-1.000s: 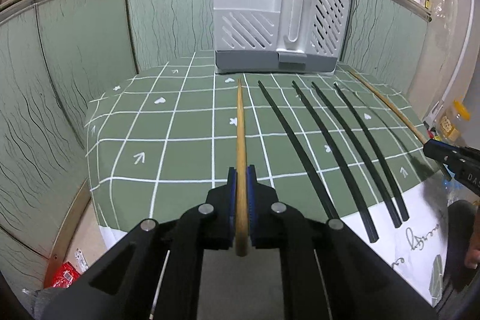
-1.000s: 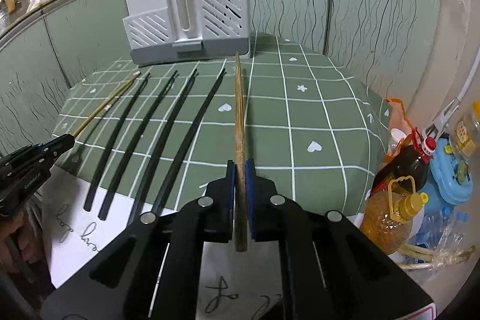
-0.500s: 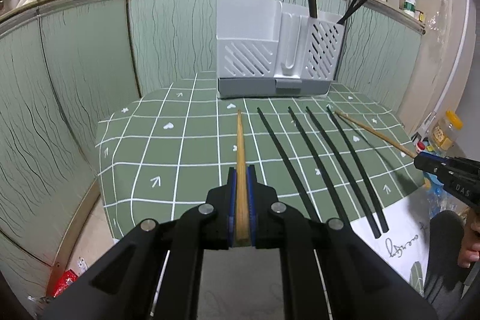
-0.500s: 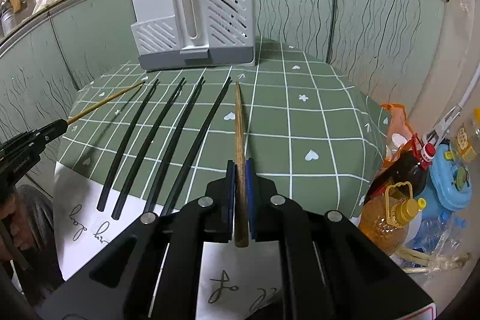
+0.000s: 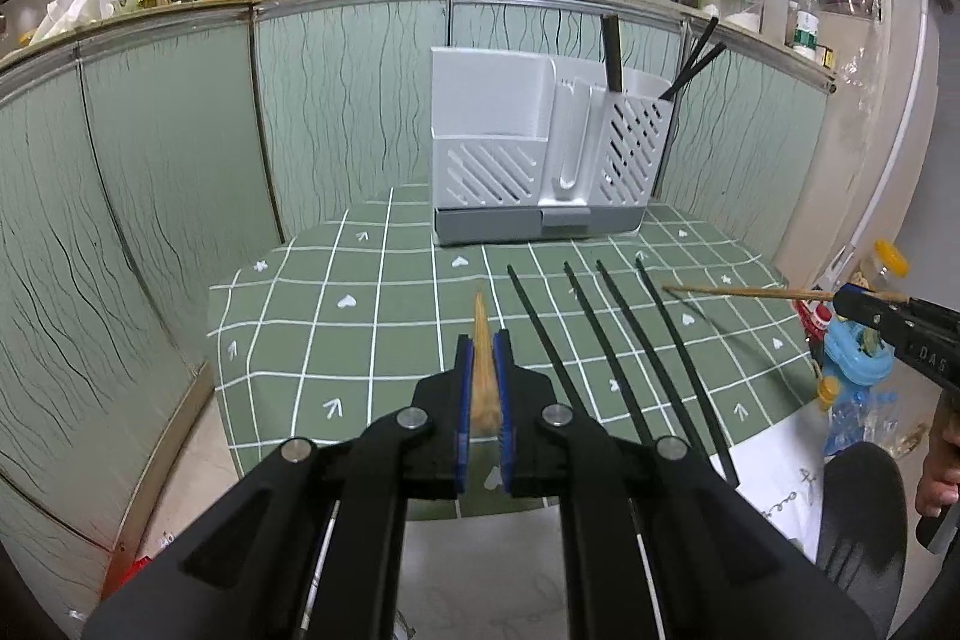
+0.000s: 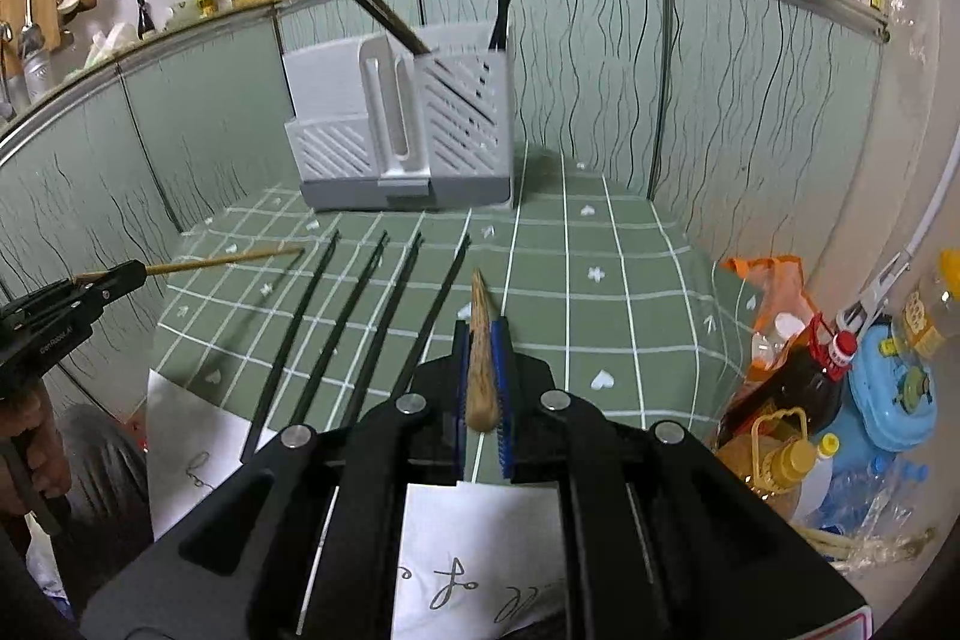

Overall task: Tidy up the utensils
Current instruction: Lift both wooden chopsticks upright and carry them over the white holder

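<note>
Left wrist: left tool (image 5: 482, 370) clamps a wooden chopstick (image 5: 483, 358) above the table (image 5: 288, 340).

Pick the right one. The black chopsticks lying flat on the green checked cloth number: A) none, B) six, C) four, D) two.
C: four black chopsticks lie side by side on the cloth, between the wooden chopstick in the left gripper and the wooden one in the right gripper; the same four show in the right wrist view.
</note>
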`<action>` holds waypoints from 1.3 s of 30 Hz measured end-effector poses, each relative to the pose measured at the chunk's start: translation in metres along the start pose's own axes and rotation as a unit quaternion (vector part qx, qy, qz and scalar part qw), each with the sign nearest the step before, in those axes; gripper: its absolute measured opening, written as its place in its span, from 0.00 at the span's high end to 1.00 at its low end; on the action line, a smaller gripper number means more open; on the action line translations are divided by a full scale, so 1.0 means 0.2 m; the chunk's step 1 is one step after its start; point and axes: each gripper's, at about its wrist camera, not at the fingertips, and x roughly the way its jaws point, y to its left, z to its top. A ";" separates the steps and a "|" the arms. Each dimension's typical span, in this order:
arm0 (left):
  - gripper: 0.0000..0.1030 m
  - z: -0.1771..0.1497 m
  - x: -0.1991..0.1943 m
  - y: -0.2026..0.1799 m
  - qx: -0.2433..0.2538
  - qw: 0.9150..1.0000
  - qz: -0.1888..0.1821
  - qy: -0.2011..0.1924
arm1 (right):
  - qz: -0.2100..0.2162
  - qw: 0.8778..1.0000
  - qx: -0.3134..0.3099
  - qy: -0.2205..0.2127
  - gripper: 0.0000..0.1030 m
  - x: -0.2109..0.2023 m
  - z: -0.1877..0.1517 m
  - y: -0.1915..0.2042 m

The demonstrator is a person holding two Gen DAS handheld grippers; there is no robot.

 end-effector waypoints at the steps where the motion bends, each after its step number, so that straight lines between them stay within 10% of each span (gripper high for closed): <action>1: 0.94 0.01 -0.01 0.00 0.001 1.000 0.000 -0.003 | 0.000 1.000 0.000 -0.003 0.93 -0.01 0.01 0.00; 39: 0.93 0.26 -0.19 -0.02 0.026 0.999 -0.027 -0.005 | 0.023 0.998 -0.012 -0.058 0.94 -0.21 0.25 0.03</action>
